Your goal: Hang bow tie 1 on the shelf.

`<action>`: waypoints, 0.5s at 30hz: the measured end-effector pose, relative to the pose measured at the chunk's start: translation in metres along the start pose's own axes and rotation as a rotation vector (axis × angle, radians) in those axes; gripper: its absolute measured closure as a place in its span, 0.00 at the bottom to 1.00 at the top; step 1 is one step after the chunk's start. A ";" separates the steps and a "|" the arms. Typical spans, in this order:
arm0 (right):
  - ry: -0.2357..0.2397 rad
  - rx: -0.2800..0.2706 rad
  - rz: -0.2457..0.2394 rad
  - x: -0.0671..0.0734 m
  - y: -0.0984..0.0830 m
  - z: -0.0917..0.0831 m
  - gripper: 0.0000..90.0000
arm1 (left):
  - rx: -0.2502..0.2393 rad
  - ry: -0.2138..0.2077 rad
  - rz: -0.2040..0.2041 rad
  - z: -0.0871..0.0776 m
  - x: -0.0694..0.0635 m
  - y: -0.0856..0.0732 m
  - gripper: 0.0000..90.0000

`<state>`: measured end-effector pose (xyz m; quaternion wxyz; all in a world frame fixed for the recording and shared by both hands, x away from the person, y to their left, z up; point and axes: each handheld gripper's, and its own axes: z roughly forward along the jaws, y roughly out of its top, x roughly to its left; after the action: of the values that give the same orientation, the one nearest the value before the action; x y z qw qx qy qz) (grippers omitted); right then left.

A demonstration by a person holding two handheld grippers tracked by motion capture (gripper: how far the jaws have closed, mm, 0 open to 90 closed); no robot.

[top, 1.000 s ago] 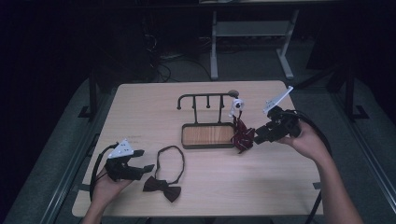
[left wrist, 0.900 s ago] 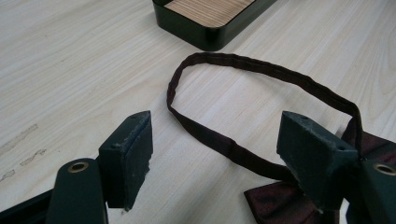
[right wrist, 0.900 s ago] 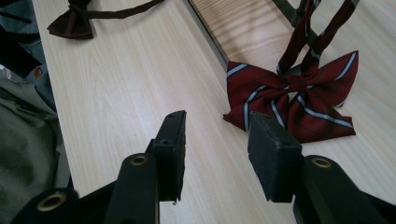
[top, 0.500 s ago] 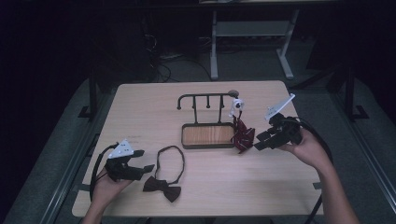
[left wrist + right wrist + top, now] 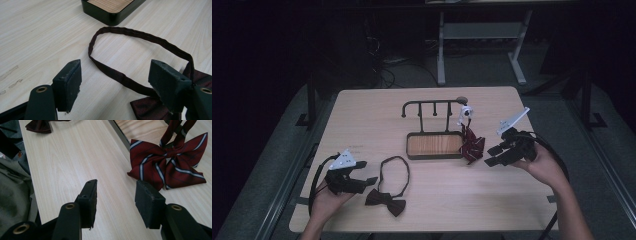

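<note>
— From above, where's the striped bow tie (image 5: 473,144)?

— Hanging from the rack (image 5: 432,106) by its strap, low at the tray's (image 5: 434,145) right end. The right gripper view shows its stripes clearly.

— And the right tongs (image 5: 493,156)?

— Released; they have just been opening, nothing between them, and have drawn back from the tie since a second ago.

— Left tongs (image 5: 368,182)?

— Spread wide on the counter (image 5: 522,200), straddling the plain bow tie's (image 5: 386,201) strap.

Black tools (image 5: 499,155), grey plates, trailing cables
</note>
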<state>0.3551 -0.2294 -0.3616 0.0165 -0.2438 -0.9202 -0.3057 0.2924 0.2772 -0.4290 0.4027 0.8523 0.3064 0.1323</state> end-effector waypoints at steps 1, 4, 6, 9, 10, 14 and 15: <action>0.002 0.000 0.000 0.001 -0.001 0.001 0.58 | 0.001 -0.001 0.001 0.000 0.000 0.000 0.30; 0.001 -0.001 0.002 0.002 -0.003 0.002 0.57 | 0.001 -0.003 0.000 0.001 -0.001 0.000 0.30; -0.001 0.004 0.002 0.003 -0.004 0.003 0.56 | 0.002 -0.003 0.005 0.001 -0.001 0.000 0.30; 0.001 0.001 0.008 0.005 -0.006 0.004 0.56 | 0.004 -0.004 0.004 0.001 -0.001 0.000 0.30; 0.000 -0.002 0.004 0.005 -0.007 0.005 0.55 | 0.005 -0.005 0.008 0.001 -0.001 0.001 0.30; 0.005 -0.006 0.012 0.007 -0.011 0.007 0.55 | -0.003 -0.015 -0.004 0.001 -0.002 0.001 0.30; 0.003 -0.006 0.013 0.008 -0.012 0.008 0.55 | -0.004 -0.016 -0.001 0.001 -0.002 0.002 0.30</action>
<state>0.3434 -0.2297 -0.3732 0.0192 -0.2494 -0.9177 -0.3087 0.2916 0.2747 -0.4281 0.4069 0.8523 0.3036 0.1259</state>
